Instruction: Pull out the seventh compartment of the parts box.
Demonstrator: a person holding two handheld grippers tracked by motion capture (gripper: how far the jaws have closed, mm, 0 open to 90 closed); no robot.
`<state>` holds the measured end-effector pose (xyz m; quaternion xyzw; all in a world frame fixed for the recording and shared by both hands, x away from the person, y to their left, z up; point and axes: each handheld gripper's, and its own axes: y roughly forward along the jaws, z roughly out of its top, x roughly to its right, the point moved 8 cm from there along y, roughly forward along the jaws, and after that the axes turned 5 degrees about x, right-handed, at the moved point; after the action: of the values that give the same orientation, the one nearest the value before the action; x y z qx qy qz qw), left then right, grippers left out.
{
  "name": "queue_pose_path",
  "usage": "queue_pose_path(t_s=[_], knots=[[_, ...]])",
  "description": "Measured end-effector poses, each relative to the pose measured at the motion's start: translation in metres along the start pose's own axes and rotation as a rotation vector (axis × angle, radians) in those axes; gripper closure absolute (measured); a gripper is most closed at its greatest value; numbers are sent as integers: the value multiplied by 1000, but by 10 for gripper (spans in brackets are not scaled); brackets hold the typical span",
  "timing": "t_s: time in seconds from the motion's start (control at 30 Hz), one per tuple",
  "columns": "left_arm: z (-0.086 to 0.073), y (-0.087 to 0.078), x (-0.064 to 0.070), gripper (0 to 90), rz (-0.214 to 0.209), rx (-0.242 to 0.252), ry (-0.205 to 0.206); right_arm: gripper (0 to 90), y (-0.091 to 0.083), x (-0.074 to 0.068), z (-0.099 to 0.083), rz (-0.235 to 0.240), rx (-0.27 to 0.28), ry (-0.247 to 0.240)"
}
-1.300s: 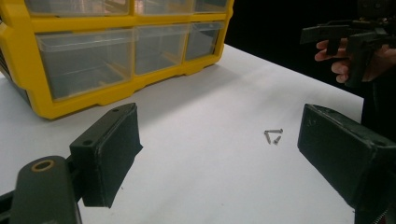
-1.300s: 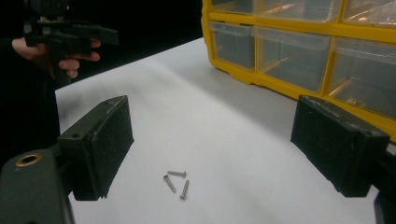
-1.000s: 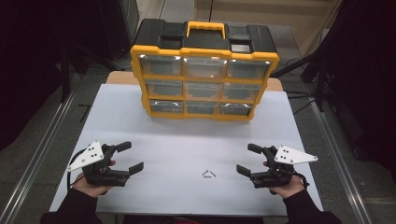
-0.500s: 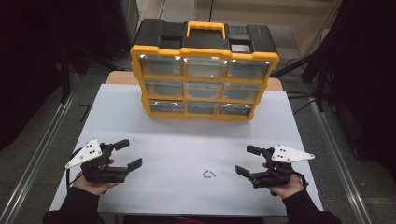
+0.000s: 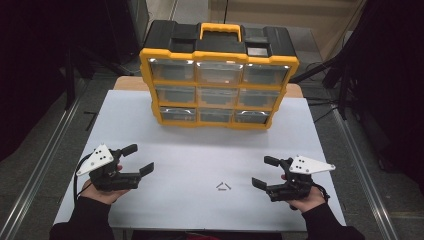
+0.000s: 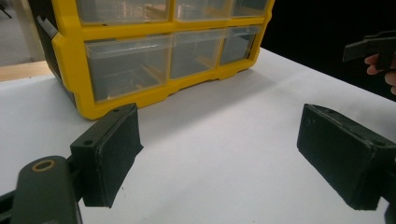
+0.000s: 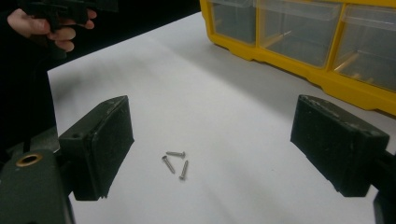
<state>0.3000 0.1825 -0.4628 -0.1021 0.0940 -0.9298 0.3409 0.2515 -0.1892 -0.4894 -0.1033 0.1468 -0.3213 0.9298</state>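
A yellow and black organizer box [image 5: 218, 75] with clear drawers stands at the far middle of the white table [image 5: 210, 145]; its drawers [image 6: 130, 65] [image 7: 299, 32] face me. Three small screws [image 7: 175, 161] [image 5: 223, 186] lie loose on the table near the front, between my hands. My left gripper [image 5: 139, 159] [image 6: 219, 154] rests open at the front left, empty. My right gripper [image 5: 265, 171] [image 7: 212, 149] is open at the front right, with the screws lying on the table just ahead of its jaws.
Metal rails [image 5: 45, 155] run along the floor on both sides of the table. Dark cloth [image 5: 395, 75] hangs at the right. The table's front edge is close under my hands.
The left gripper has drifted slightly toward the left and front. The right gripper has barely shifted. Both stay open.
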Motion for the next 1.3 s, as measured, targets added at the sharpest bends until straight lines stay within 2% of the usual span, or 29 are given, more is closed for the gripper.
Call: queue_pose_path(t_s=[0.2, 0.33, 0.5, 0.67, 0.9, 1.3], knots=[[2, 4, -3, 133, 11, 0, -7, 139, 1, -1, -1, -1, -7, -1], [5, 7, -10, 133, 32, 13, -27, 139, 2, -1, -1, 4, -11, 1], [6, 9, -12, 133, 35, 11, -40, 139, 3, -3, -2, 13, -20, -5], [5, 16, -13, 133, 35, -8, -29, 139, 3, -3, -2, 9, -22, -5], [8, 24, -15, 133, 39, -10, -31, 139, 4, -2, -4, 5, -35, -18], [11, 43, -16, 133, 27, -27, -5, 139, 4, -2, -3, -2, -20, -11]])
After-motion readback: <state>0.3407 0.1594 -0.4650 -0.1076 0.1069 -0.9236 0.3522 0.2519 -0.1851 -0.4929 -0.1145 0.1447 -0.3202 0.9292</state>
